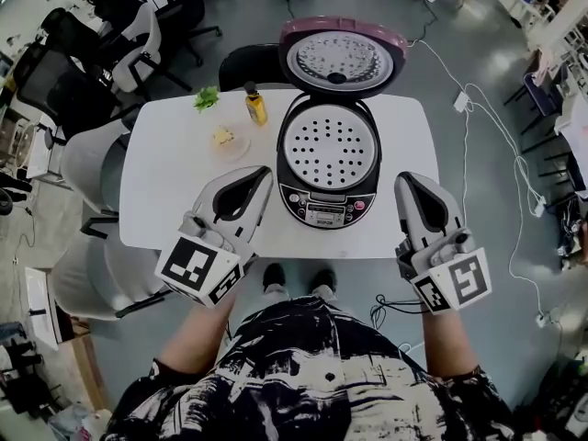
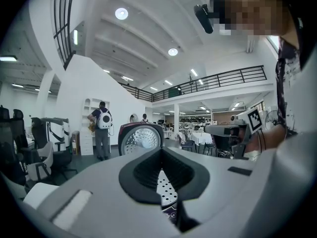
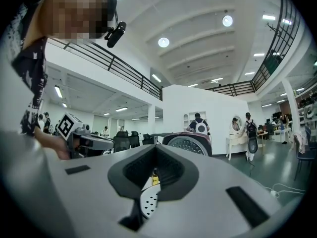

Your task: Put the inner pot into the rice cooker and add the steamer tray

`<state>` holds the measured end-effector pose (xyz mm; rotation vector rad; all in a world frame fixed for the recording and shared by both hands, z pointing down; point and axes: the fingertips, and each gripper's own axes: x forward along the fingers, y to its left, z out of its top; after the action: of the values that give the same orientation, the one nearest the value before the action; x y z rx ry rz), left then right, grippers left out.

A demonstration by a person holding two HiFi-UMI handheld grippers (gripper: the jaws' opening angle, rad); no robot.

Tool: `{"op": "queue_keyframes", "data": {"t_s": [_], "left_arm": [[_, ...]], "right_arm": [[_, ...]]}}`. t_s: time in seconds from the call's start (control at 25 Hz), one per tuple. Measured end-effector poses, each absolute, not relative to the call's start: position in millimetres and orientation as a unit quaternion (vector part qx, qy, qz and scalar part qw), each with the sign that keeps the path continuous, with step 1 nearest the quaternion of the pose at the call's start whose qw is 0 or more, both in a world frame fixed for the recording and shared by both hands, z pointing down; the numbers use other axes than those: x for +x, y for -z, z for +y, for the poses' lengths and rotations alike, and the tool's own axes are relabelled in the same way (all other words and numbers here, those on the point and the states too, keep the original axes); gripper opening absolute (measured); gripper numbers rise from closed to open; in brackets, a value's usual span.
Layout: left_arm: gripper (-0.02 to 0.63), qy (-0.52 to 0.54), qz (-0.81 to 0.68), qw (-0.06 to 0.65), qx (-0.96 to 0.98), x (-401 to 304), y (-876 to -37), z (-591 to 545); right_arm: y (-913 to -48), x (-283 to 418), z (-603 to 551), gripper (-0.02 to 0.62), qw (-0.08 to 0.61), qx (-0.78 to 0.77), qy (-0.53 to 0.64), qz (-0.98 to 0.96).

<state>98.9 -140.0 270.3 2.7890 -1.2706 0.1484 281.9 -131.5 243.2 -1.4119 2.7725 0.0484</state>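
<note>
I am holding the left hand-held gripper (image 1: pixel 264 172) and the right hand-held gripper (image 1: pixel 404 178) closed and empty, one at each side of the rice cooker (image 1: pixel 326 208) on the worktop (image 1: pixel 165 173). The steamer tray (image 1: pixel 328 147) is sitting inside the cooker. Behind it, the lid (image 1: pixel 342 58) is standing open.

Upper centre on the white table (image 1: pixel 165 182) stands a yellow bottle (image 1: pixel 254 105), greens (image 1: pixel 206 97) to its left, a small plate (image 1: pixel 242 151) lower left; office chairs (image 1: pixel 138 44) upper left.
</note>
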Motion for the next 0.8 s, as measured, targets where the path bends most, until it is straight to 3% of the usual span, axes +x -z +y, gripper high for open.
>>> {"op": "queue_keyframes", "data": {"t_s": [0.8], "left_arm": [[0.005,-0.048,-0.406,0.042,0.912,95.6,-273.2,-139.4]], "right_arm": [[-247.3,279.3,-129.6,-0.002,-0.002,-0.467,-0.019,0.884]]}}
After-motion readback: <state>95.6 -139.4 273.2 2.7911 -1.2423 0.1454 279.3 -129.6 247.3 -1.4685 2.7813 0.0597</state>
